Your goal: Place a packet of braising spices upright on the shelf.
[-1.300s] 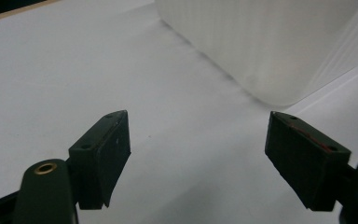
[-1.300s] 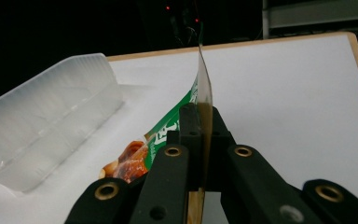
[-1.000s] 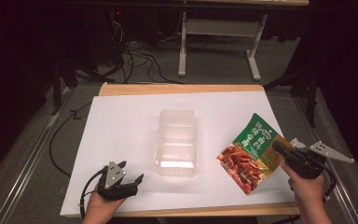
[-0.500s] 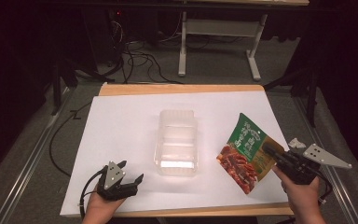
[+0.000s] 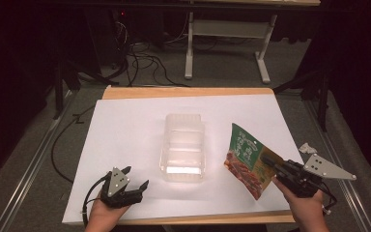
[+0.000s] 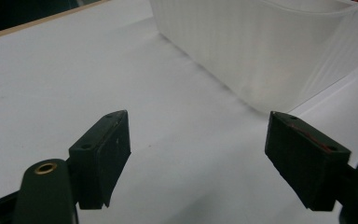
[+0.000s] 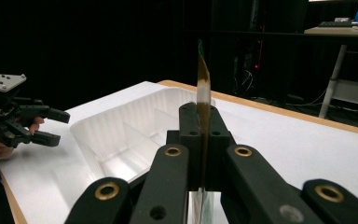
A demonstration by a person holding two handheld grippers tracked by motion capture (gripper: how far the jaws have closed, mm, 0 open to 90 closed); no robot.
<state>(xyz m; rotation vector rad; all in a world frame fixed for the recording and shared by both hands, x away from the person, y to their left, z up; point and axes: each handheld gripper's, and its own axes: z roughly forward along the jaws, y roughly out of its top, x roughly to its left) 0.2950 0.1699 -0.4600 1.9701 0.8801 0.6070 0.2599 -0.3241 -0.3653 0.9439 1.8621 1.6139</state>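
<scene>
From the high view, the right gripper [image 5: 269,162] has its jaws clamped on the near right edge of a green and red snack packet [image 5: 246,158], which is lifted off the white counter [image 5: 125,130] and tilted just right of the clear plastic tray [image 5: 183,147] at the middle. The left gripper [image 5: 142,186] rests low at the near left of the counter, jaws spread with nothing between them. The pick-up looks done; judging by the layout, what is left is carrying the packet over the tray and setting it in a compartment. In the left gripper view, the two jaws stand wide apart over bare white surface, and the tray [image 6: 279,46] is cut off by the top edge, so its inside cannot be seen. In the right gripper view, the packet [image 7: 203,88] appears edge-on, pinched between the closed jaws, its print unreadable; beyond it lie the tray [image 7: 121,135] with its dividers and the left gripper [image 7: 51,126] at far left against a dark background.
</scene>
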